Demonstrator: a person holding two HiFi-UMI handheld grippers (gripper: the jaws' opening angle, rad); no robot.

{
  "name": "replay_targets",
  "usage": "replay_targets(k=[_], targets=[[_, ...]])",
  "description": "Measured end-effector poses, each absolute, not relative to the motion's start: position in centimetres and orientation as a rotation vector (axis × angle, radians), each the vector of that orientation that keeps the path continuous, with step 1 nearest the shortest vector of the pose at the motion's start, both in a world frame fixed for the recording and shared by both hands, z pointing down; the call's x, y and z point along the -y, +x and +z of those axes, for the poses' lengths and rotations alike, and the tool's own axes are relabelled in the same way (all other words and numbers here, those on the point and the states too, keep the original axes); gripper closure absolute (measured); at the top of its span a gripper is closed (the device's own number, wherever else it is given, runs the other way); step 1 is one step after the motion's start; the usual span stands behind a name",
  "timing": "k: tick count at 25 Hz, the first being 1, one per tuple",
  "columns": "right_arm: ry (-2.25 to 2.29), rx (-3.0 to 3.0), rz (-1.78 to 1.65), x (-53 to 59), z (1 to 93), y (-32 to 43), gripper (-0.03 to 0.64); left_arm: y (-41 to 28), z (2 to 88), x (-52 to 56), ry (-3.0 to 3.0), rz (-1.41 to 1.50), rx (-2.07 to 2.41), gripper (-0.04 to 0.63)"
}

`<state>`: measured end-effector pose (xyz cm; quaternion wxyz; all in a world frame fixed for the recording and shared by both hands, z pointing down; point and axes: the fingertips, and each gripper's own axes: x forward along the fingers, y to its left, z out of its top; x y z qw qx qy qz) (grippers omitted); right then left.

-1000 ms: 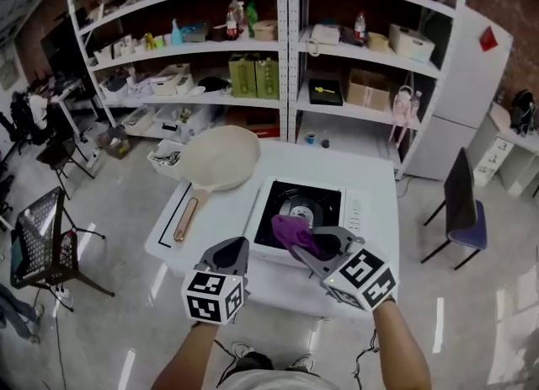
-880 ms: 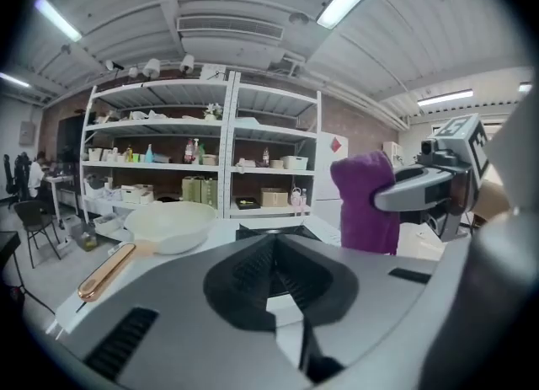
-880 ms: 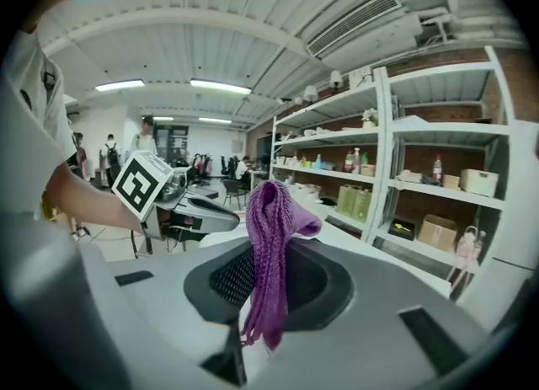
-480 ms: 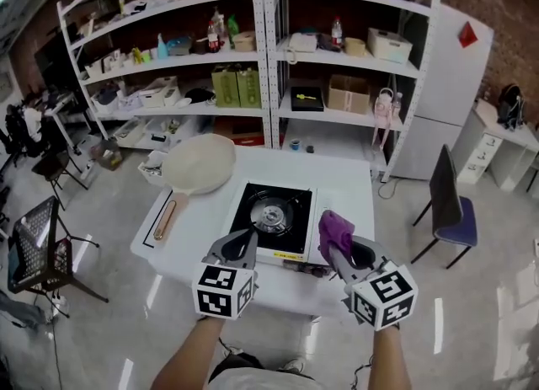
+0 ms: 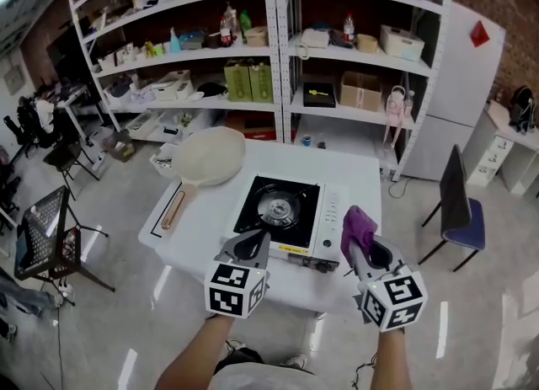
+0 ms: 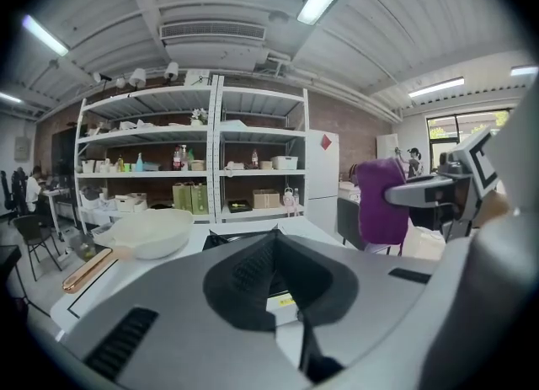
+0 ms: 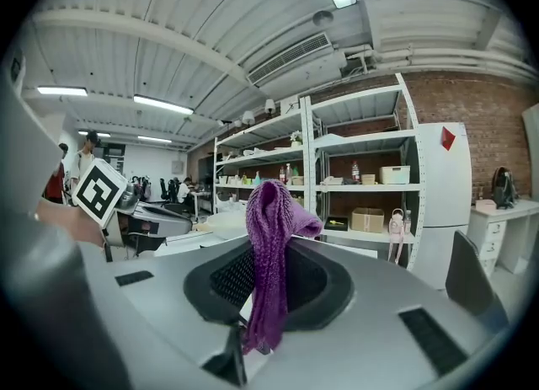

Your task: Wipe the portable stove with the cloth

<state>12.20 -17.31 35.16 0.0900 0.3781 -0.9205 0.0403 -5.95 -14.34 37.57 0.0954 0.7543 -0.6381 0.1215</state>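
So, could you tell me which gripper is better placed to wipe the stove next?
Right. The right gripper is shut on the purple cloth, held by the right edge of the stove; the left gripper is shut and empty.

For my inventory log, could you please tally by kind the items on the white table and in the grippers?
White portable stove with black top: 1
Cream round pan with copper-coloured handle: 1
Purple knitted cloth, clamped in the right gripper: 1
Total: 3
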Motion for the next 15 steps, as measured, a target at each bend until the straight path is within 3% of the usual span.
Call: replay_targets(k=[15], targets=[[1.100,2.746,0.127,17.81,35.76,11.60,0.555,-6.86,37.68,13.81,2.211,0.359,1.911,0.589]])
